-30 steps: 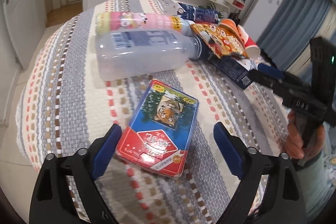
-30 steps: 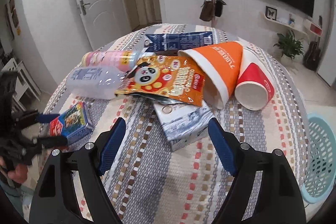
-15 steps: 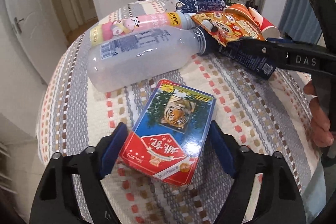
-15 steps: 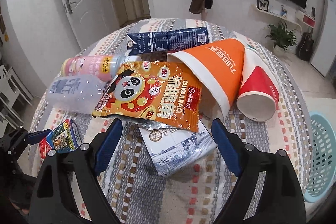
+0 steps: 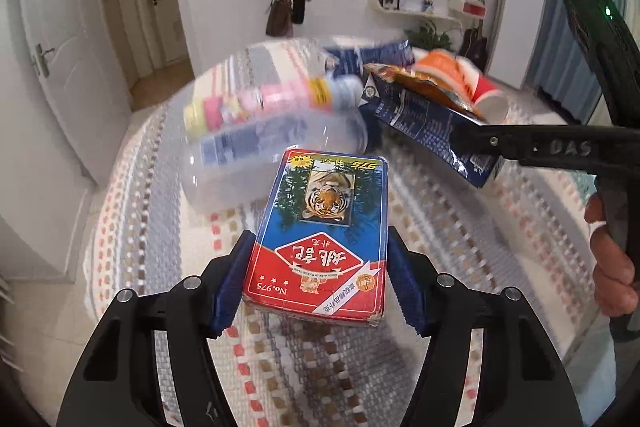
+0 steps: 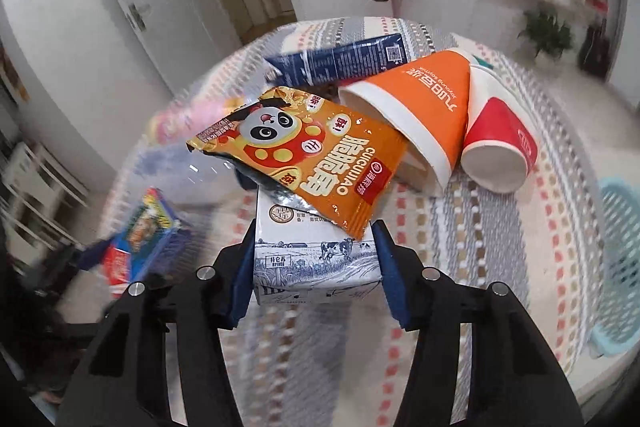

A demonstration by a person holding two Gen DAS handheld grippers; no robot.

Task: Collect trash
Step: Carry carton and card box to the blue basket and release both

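So I've got both hands busy at once here. My left gripper [image 5: 318, 281] has just been closing and its blue pads are now pressed on both long sides of the playing-card box [image 5: 324, 227], which looks tilted up off the tablecloth [image 5: 460, 251] near the table's left edge. My right gripper [image 6: 314, 269] has been closing too, and its pads sit tight against the sides of the milk carton [image 6: 316, 267] toward the table's near edge. So both are gripping, I'd say.

The catch on the right: the panda snack bag [image 6: 312, 163] is draped over the far end of that carton, and its upper edge lies against the orange cup [image 6: 424, 107], with the red cup [image 6: 500, 151] just beside that. If I yank the carton, I reckon the bag slides off and may nudge the cups into rolling. Best to lift slowly and let the bag slump back onto the table, then grab it on a later pass.

On the left, the card box is held near its close end only, so it could pivot. I'd keep it level and not swing fast.

The blue basket [image 6: 618, 251] sits off the table's right edge, so that's my guess for the drop. The clear bottle [image 5: 272, 155], pink bottle [image 5: 256, 103] and dark blue carton [image 6: 340, 61] wait further back.
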